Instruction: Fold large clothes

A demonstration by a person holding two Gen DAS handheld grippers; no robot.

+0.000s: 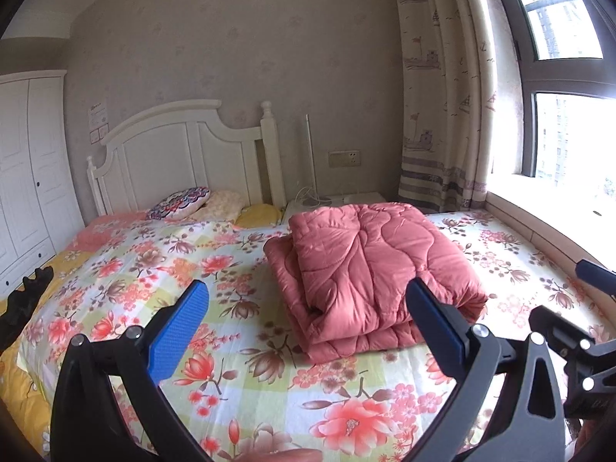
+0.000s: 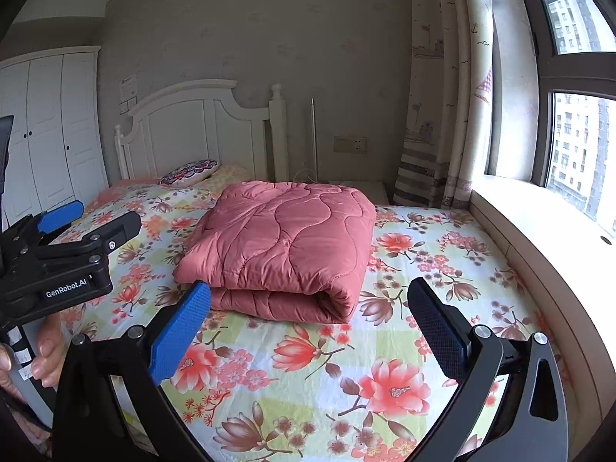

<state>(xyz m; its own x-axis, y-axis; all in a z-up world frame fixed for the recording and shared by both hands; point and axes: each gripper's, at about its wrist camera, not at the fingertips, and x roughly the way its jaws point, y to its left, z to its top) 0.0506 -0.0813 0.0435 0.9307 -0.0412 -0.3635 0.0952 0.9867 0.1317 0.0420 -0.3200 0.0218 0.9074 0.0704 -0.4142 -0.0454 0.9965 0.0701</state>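
Both the left claw [image 1: 308, 331] and right claw [image 2: 308, 331] gape wide, empty (folded quilt [image 2: 281, 246] untouched).

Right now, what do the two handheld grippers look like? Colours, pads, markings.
Both are the same build: black curved arms with silver pivot bolts and flat blue textured pads on each finger. The left gripper seen from the right wrist view shows a white "GenRobot.AI" label on its black body. The right gripper matches it. No cables visible. A hand grips the left handle; no sleeve is clear.

One folded pink quilt [image 2: 285, 246], one bed [image 2: 404, 346], two pillows [image 1: 181, 202], two grippers [image 1: 308, 327], one curtain [image 2: 442, 115]
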